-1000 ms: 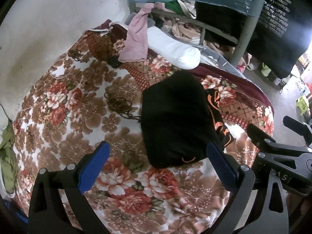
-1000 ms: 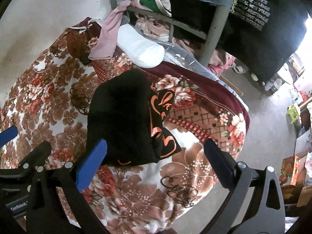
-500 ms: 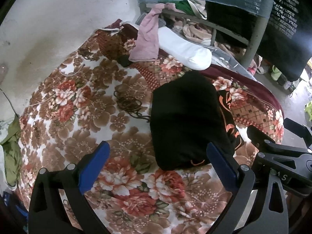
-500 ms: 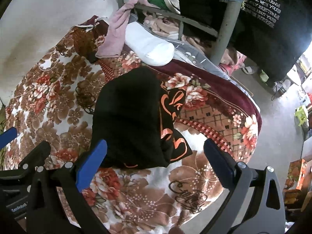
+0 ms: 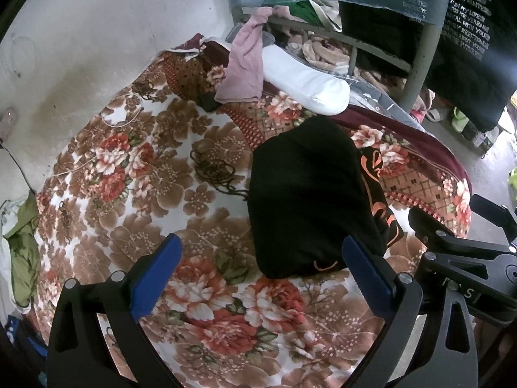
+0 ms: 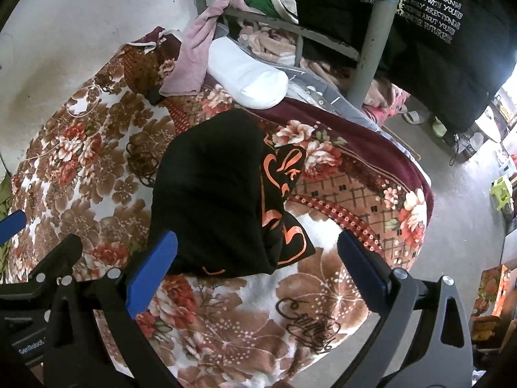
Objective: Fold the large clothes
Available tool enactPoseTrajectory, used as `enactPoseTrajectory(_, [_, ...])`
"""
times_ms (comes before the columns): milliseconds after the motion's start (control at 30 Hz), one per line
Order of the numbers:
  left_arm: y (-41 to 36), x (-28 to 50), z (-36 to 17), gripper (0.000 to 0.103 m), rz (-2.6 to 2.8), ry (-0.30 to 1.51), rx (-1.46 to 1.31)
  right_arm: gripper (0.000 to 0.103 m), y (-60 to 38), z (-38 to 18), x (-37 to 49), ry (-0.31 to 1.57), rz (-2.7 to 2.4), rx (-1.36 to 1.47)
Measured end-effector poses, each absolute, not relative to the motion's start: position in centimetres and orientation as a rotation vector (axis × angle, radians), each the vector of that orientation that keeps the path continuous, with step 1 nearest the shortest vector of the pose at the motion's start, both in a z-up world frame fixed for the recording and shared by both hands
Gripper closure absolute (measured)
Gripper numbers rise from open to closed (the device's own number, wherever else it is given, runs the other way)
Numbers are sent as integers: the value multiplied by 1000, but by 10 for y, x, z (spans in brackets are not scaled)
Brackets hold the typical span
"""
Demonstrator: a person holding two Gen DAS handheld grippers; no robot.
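your left claw [image 5: 260, 263] and right claw [image 6: 257, 258] both gape wide, empty, above the folded black garment [image 5: 307, 200] on the floral bed [image 5: 145, 177].

Left tongs [image 5: 260, 266] and right tongs [image 6: 257, 260], black frames, blue finger pads, silver screws, white lettering

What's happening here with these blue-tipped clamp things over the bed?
A person is folding clothes using two hand-held tongs. A black garment with orange print lies folded into a compact bundle on the floral blanket. The left tongs and the right tongs both hang open just above the bundle's near edge, gripping nothing. More clothes and a white pillow sit piled at the bed's far end.
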State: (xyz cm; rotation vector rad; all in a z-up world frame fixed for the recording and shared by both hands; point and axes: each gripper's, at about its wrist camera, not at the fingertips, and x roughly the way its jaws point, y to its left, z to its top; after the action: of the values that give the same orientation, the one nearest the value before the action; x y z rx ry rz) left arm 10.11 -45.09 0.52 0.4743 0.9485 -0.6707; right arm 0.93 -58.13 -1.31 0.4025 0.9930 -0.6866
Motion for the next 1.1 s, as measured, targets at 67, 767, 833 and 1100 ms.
enactPoseTrajectory(67, [-451, 101, 6, 5, -672, 947, 475, 5, -582, -13, 9, 994, -685, 406])
enactPoseTrajectory(767, [-453, 105, 7, 5, -674, 942, 477, 5, -583, -12, 12, 992, -686, 401])
enactPoseTrajectory(833, [-453, 105, 7, 5, -674, 941, 476, 5, -584, -12, 12, 991, -686, 399])
enactPoseTrajectory(1100, [-454, 104, 6, 5, -671, 943, 475, 5, -585, -13, 12, 994, -685, 412])
